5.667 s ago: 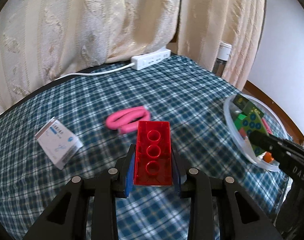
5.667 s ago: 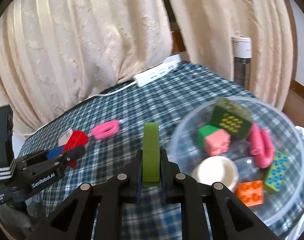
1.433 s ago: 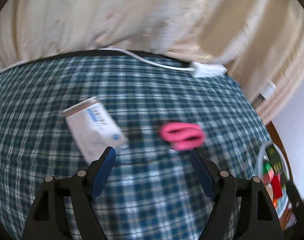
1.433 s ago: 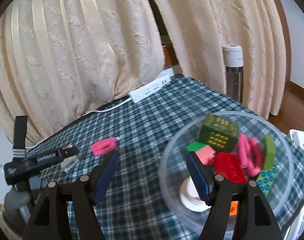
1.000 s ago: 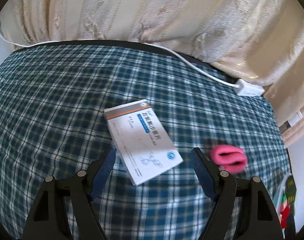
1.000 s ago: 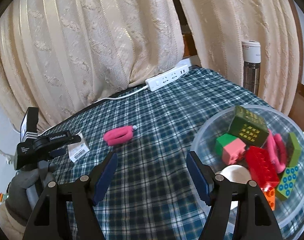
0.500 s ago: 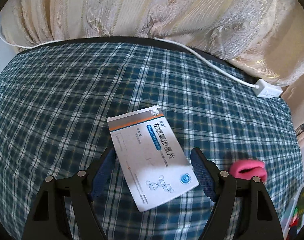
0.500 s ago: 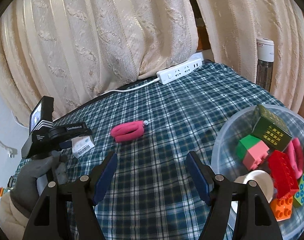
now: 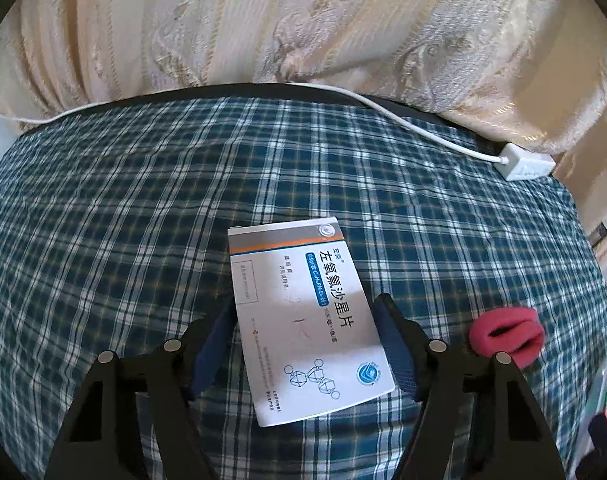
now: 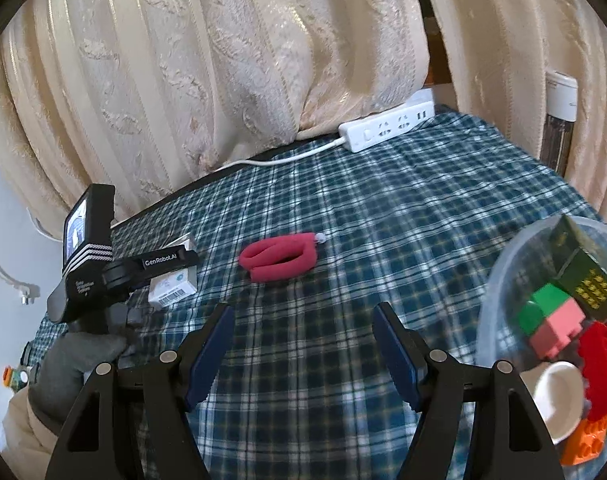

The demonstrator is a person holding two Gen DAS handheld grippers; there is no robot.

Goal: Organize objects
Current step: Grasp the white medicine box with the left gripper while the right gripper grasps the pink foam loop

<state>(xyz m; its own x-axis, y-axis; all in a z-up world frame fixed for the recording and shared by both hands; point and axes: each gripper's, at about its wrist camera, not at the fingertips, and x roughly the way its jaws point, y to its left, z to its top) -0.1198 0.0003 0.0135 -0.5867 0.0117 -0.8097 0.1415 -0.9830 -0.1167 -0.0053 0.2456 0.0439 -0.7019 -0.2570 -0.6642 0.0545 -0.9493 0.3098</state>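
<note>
L gripper (image 9: 305, 346) jaws closing round med box (image 9: 303, 316).

1. We see the medicine box (image 9: 307, 320) lying flat on the tablecloth (image 9: 103, 240), between the left gripper's (image 9: 303, 344) fingers.
2. Right of the box lies the hair tie (image 9: 505, 334), well apart from it.
3. The power strip (image 10: 387, 128) sits at the table's far edge, below the curtain (image 10: 223, 60).
4. The bowl (image 10: 499, 276) at the right holds the building blocks (image 10: 599, 364).

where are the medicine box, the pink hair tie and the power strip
medicine box (image 9: 307, 320), left wrist view, middle of printed top face
pink hair tie (image 10: 281, 262), right wrist view, its front loop
power strip (image 10: 387, 126), right wrist view, socket face
</note>
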